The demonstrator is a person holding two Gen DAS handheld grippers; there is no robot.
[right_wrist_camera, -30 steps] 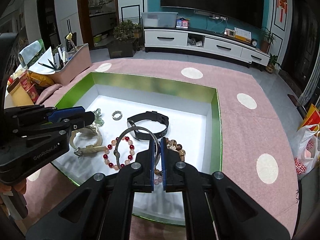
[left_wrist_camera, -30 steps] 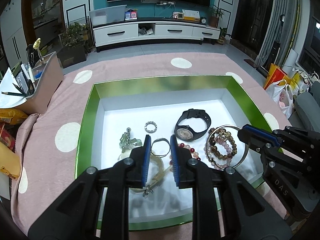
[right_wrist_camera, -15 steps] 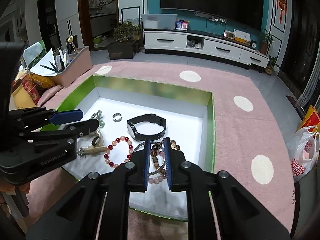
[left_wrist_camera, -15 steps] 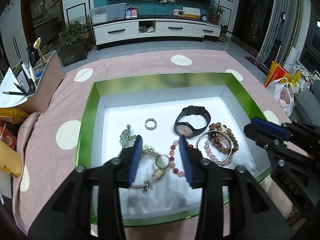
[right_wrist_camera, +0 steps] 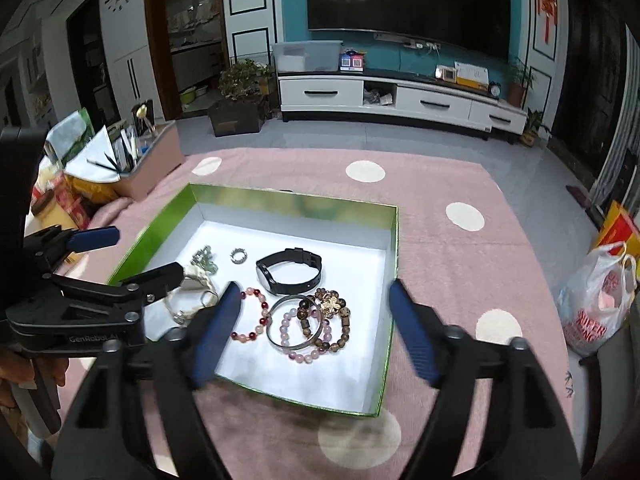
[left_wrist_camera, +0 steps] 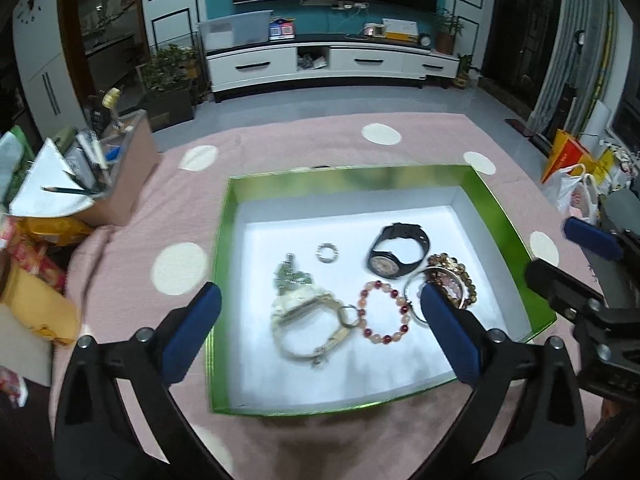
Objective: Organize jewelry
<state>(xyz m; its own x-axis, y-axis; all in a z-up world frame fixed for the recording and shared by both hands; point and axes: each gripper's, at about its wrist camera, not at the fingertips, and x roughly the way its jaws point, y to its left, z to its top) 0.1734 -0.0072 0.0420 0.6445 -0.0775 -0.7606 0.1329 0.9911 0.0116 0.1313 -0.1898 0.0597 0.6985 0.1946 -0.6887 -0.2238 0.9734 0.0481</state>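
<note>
Above green box (left_wrist_camera: 224,240): left tool (left_wrist_camera: 316,320) spread; right tool (right_wrist_camera: 316,332) likewise.

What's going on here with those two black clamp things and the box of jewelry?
A person is sorting jewelry with a handheld gripper in each hand. The left gripper and right gripper both hang wide open above the green box, holding nothing. Inside lie a black watch, a red bead bracelet, a metal bangle over brown and pink bead bracelets, a small ring and a cream strap.
</note>
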